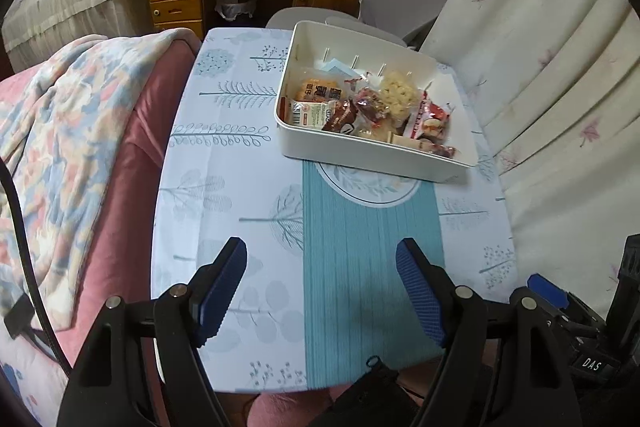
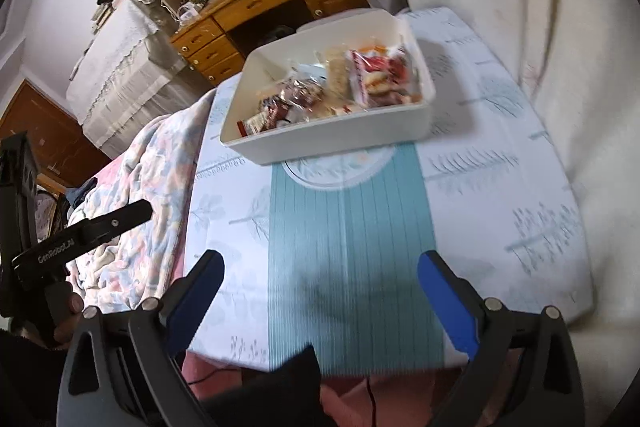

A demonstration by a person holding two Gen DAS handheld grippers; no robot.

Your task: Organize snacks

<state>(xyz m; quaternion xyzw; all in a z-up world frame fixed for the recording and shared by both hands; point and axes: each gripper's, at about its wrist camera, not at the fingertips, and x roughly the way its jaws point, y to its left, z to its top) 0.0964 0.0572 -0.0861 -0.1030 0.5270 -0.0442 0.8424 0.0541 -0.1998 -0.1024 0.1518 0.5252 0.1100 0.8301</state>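
Both tongs hang spread and empty over the near edge of the tabletop: left tongs, right tongs. Well ahead, at the far right, sits a white bin heaped with wrapped snacks, its long axis running left to right. Neither tongs looks clearly nearer.

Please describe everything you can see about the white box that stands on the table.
The white box is an open, lidless rectangular bin, plastic by its look, with rounded corners and smooth walls. It rests flat on the tablecloth, at the far side, partly over a printed circle. Thin slots or ribs line one inner wall. Wrapped snacks lie heaped inside, mostly toward one end; the other end shows bare floor. The left gripper and right gripper are both open and well short of it, touching nothing.
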